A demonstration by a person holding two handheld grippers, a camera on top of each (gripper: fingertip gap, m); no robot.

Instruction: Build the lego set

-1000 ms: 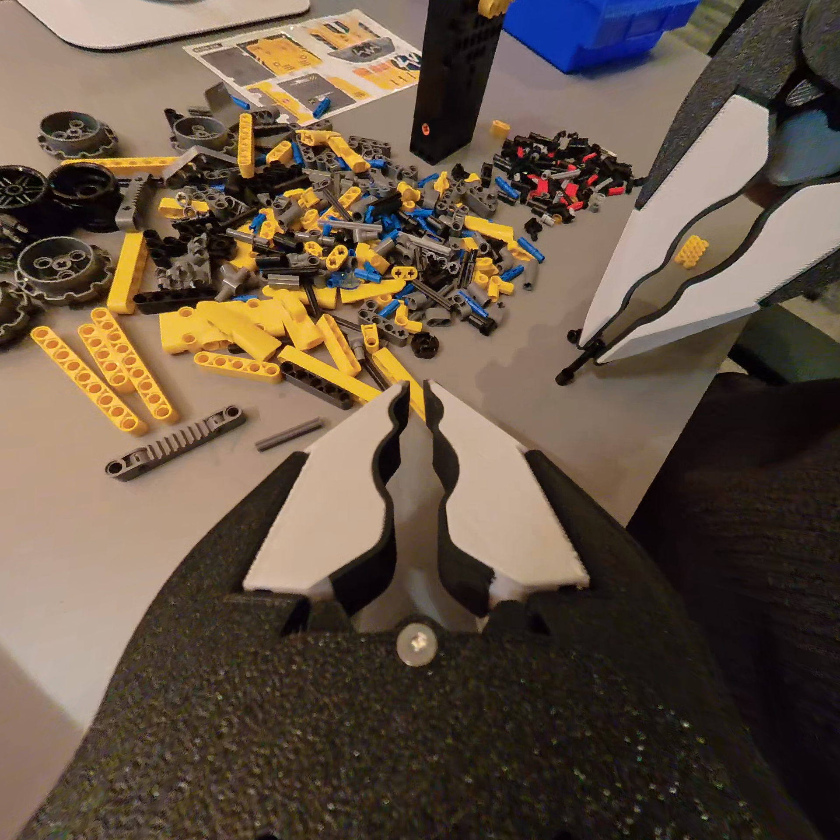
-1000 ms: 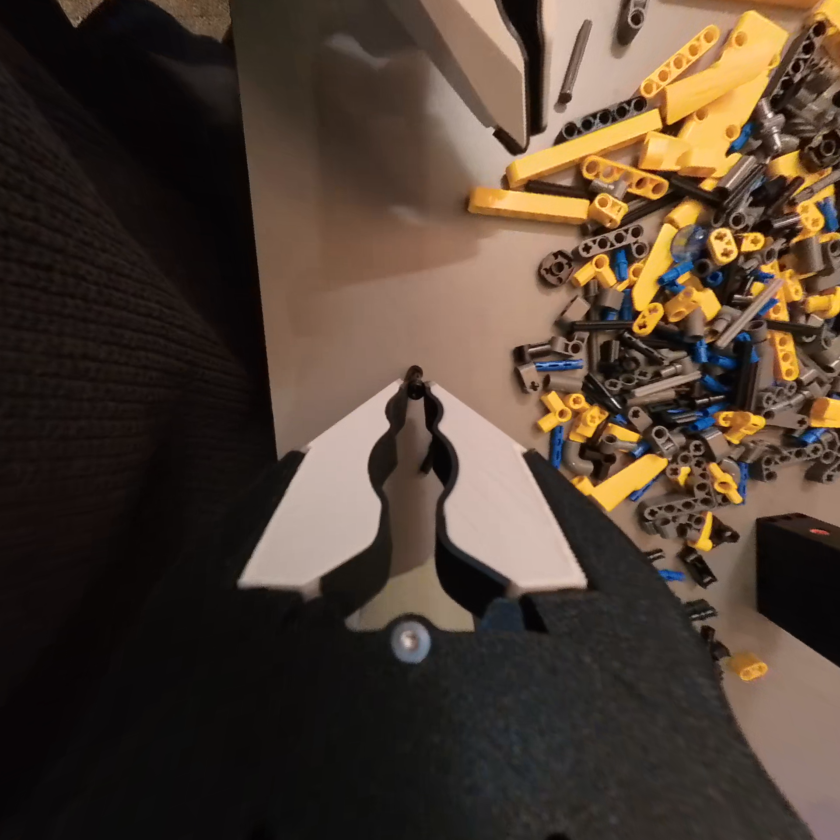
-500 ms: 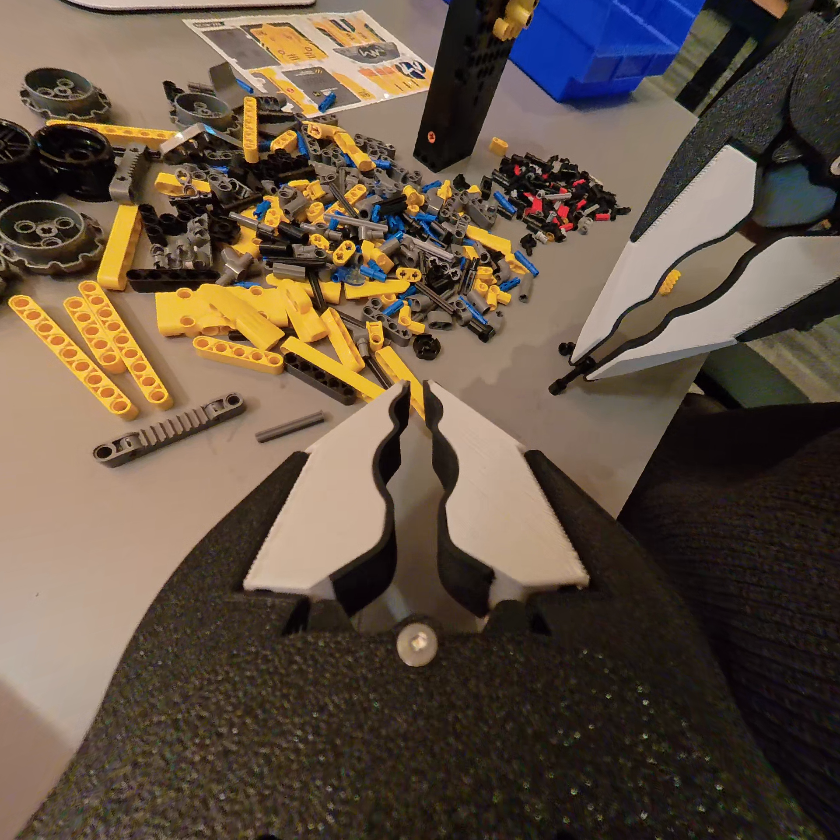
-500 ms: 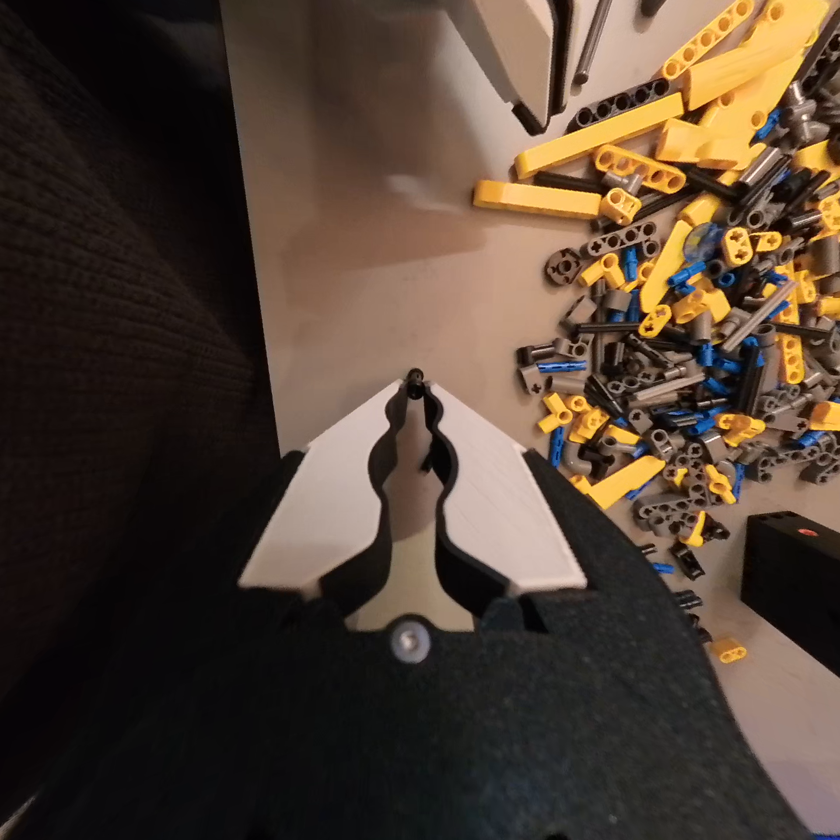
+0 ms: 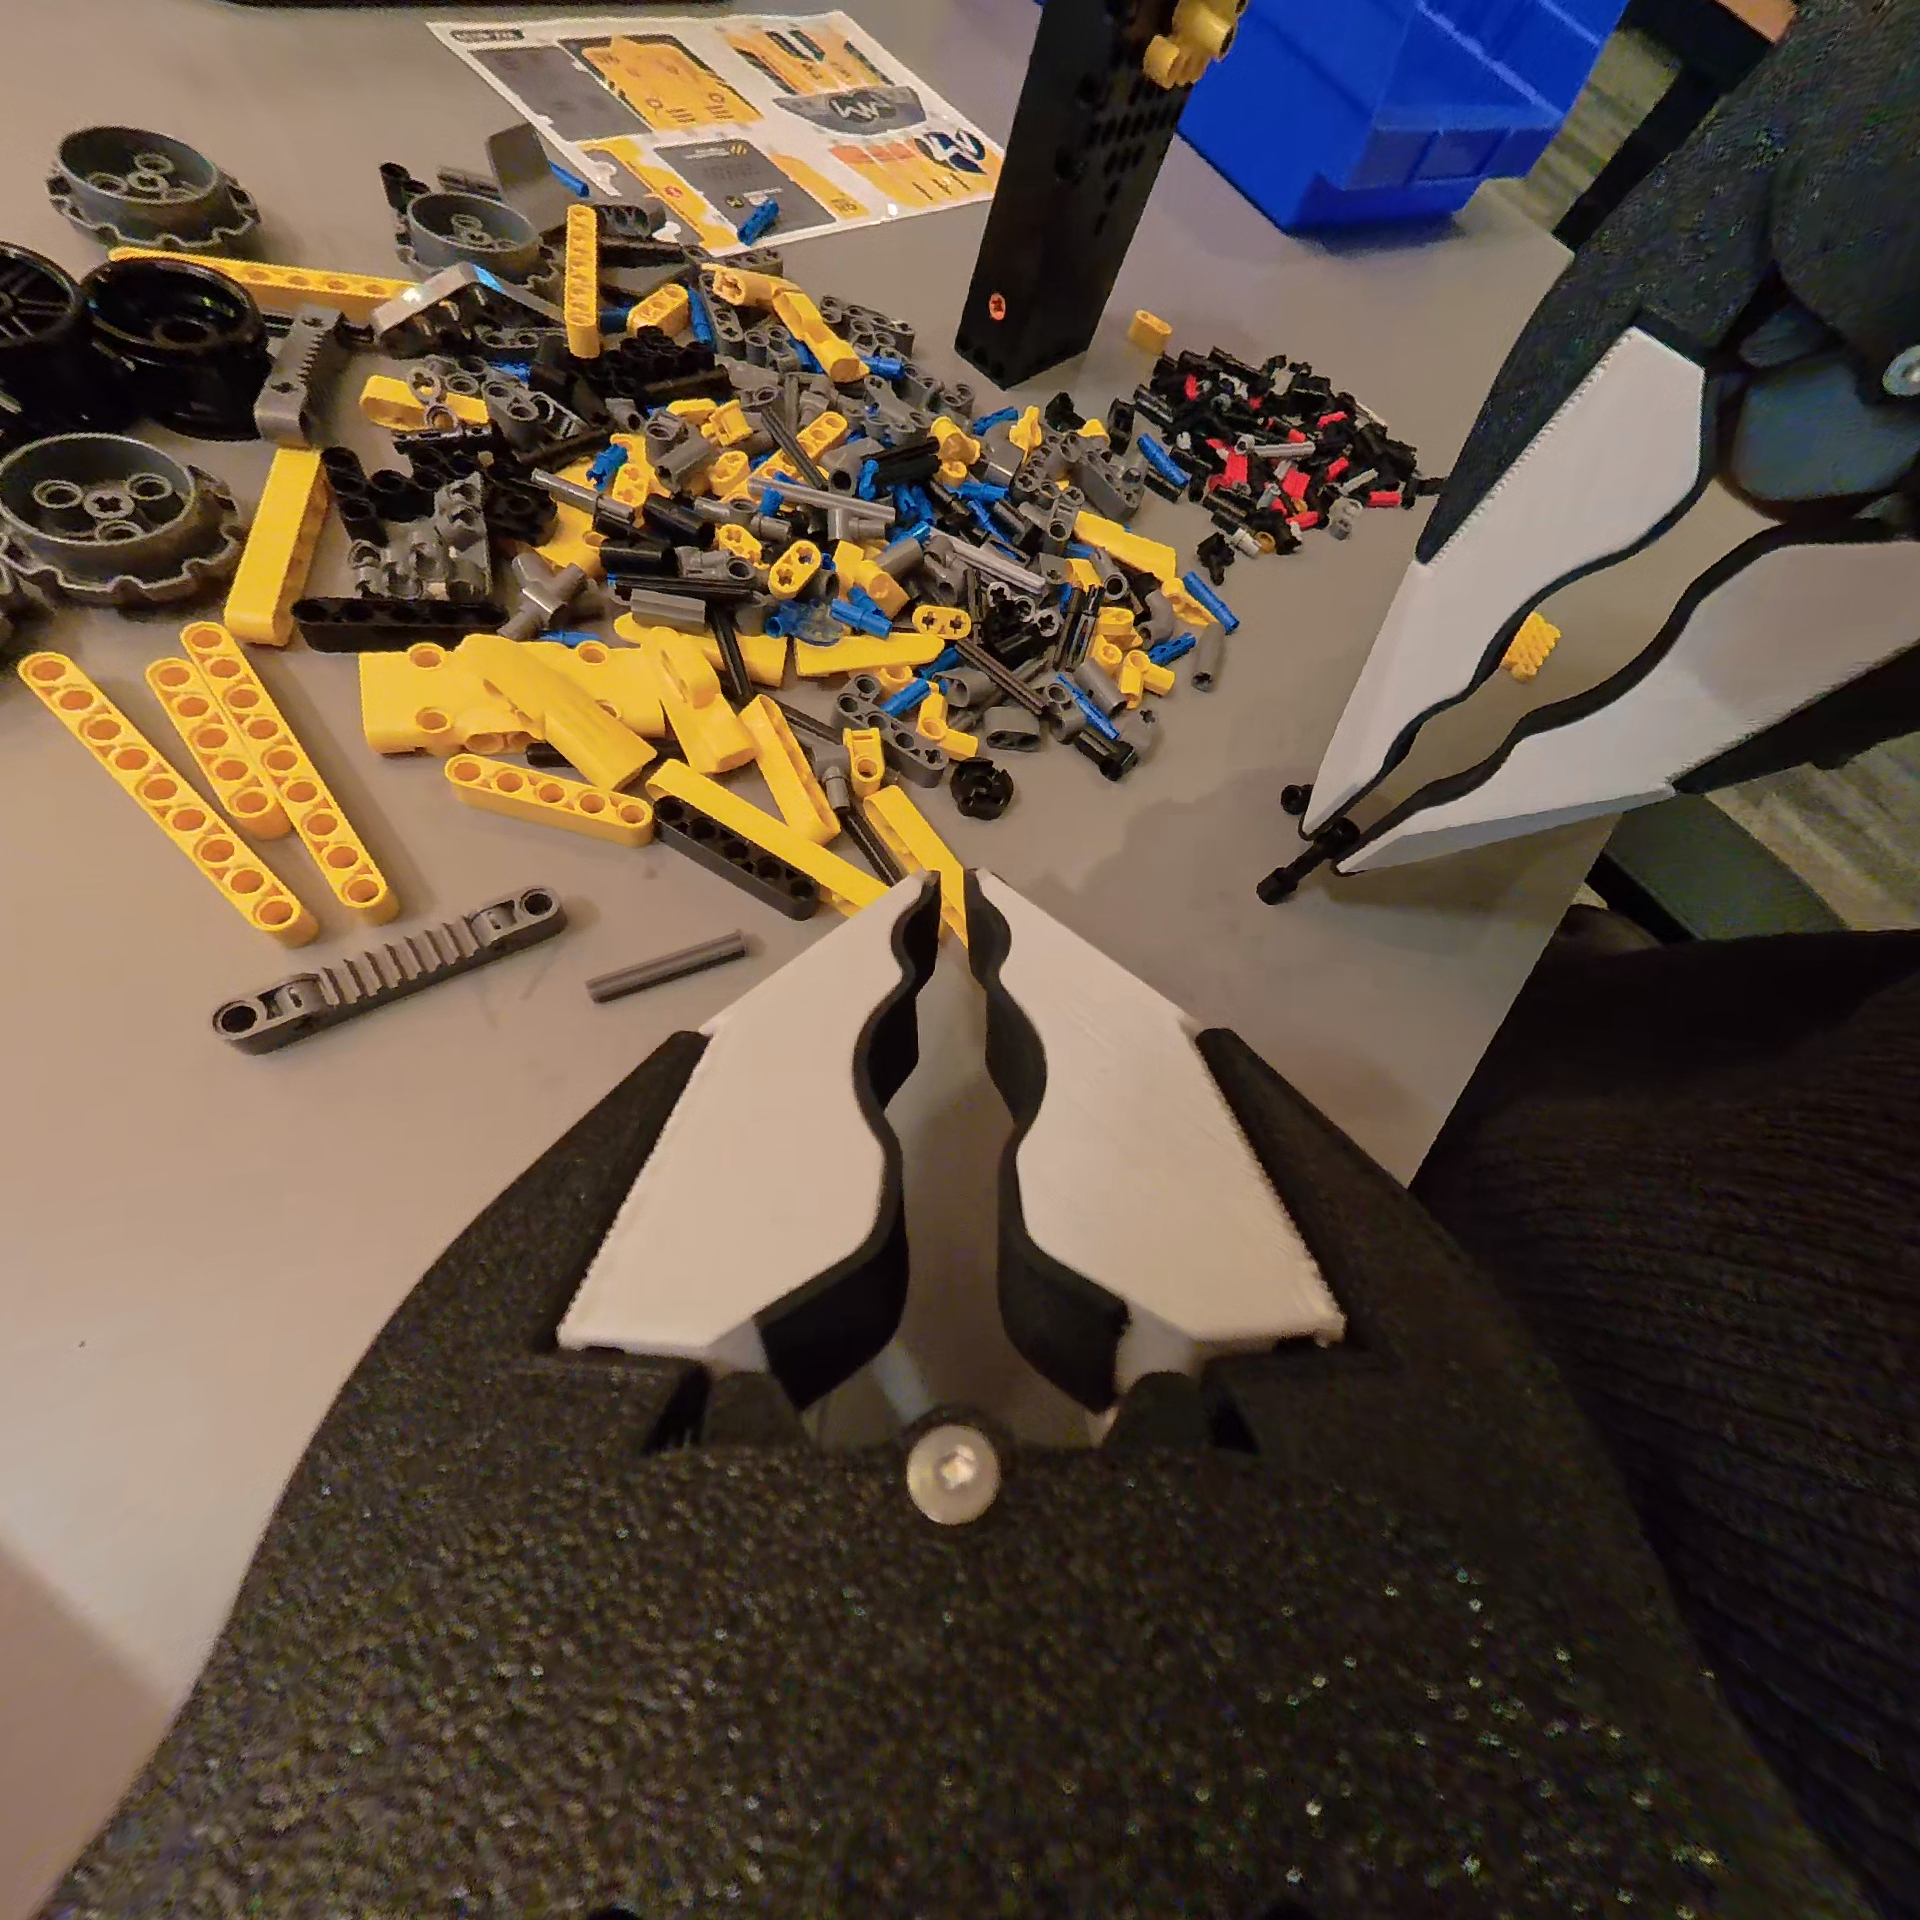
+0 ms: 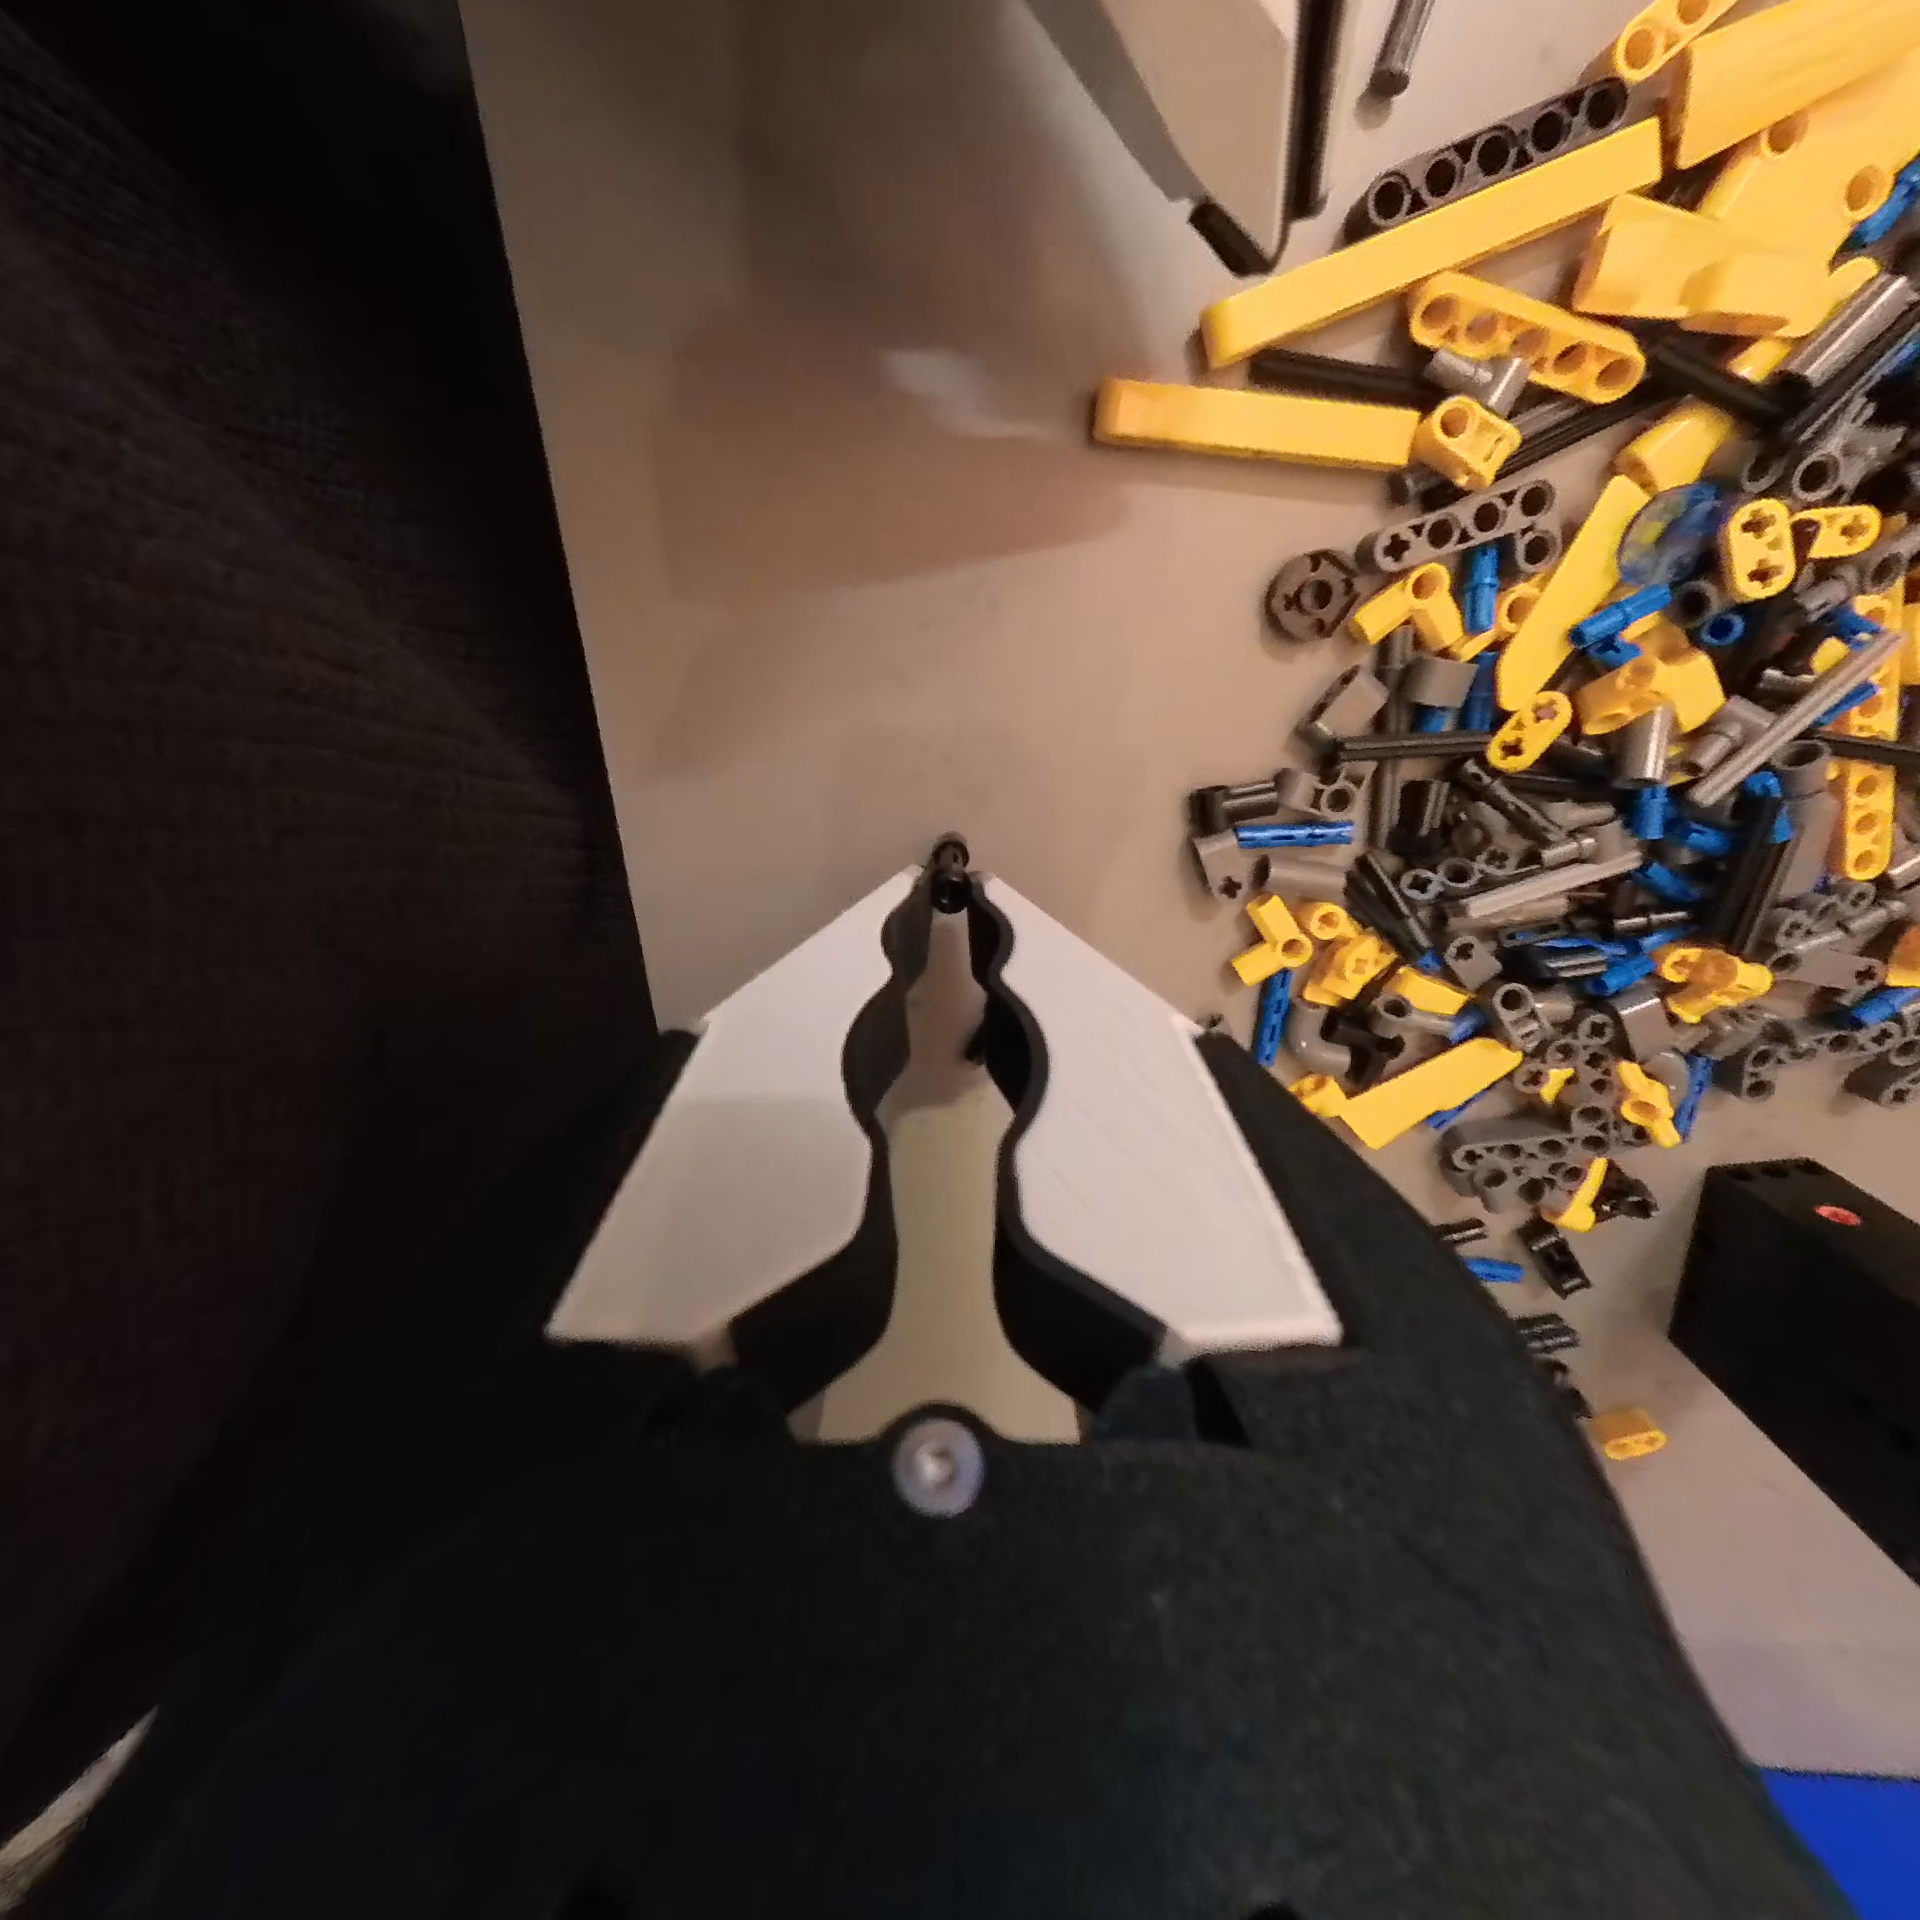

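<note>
The right tongs (image 6: pixel 948 883) pinch a thin black pin (image 6: pixel 948 864) at their very tips; its knobbed end sticks out past the tips. In the left wrist view the same pin (image 5: pixel 1299 868) shows as a short black rod slanting down from the tongs, low over the near right part of the grey table (image 5: pixel 260 1195), close to the table's edge. A second small black piece (image 5: pixel 1292 798) lies on the table just beside those tips.

The left tongs (image 5: pixel 952 883) are nearly pressed together, with only a narrow slit between the tips, and they hold nothing. They hang over the near edge of the big pile of building pieces (image 5: pixel 831 582), a mix of yellow, grey, black and blue parts in the middle of the table. Just beyond their tips lie a long yellow beam (image 5: pixel 769 826) and a black beam with holes (image 5: pixel 727 854).

To the left of the left tongs, apart from the pile, a short grey axle (image 5: pixel 665 966) and a dark grey toothed rack (image 5: pixel 390 971) lie on the bare table. Farther left are three long yellow beams (image 5: pixel 208 769), and at the far left several dark wheel hubs (image 5: pixel 104 520).

At the far side stands a tall black block (image 5: pixel 1070 187), upright. A smaller heap of black and red pins (image 5: pixel 1268 436) lies just to its right, a printed sheet (image 5: pixel 727 125) to its left, and a blue bin (image 5: pixel 1382 94) behind it. Dark knitted cloth (image 5: pixel 1714 1299) fills the near right corner.
</note>
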